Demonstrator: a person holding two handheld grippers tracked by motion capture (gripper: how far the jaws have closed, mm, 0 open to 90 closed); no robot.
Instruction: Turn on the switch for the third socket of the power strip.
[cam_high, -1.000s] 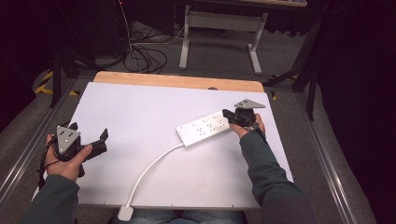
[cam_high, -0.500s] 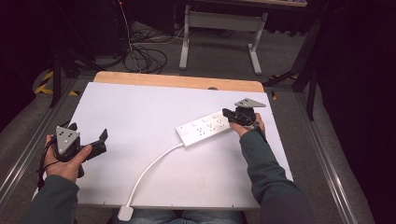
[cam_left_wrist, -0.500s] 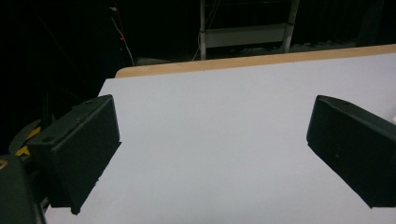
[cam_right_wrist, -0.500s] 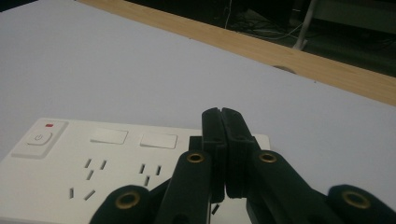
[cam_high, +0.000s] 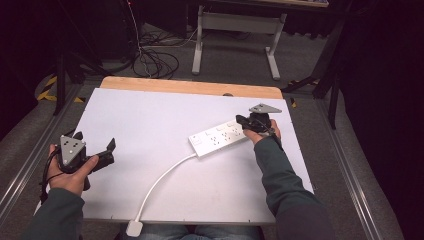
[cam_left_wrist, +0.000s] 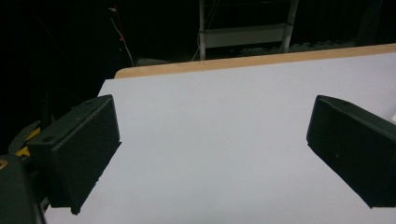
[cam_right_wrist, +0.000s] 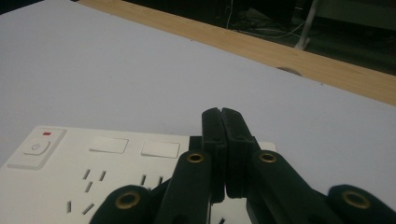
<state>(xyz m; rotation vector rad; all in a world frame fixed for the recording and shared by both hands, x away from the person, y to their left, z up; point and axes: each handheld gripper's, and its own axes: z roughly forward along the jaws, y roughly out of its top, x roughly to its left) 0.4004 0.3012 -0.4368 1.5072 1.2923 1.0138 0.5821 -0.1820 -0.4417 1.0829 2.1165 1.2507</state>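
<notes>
Right gripper, jaws pressed together, is resting on power strip at 2 o'clock; left gripper is idling wide-jawed at 8 o'clock on bare table; cord is trailing toward 6.

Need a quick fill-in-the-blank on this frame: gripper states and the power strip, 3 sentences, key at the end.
1. The right gripper has its jaws ____ over the white power strip.
2. The left gripper holds its jaws ____, with bare table between them.
3. The strip's white cable runs toward the ____ edge of the table, on the person's side.

Missing words: shut; open; near
</notes>
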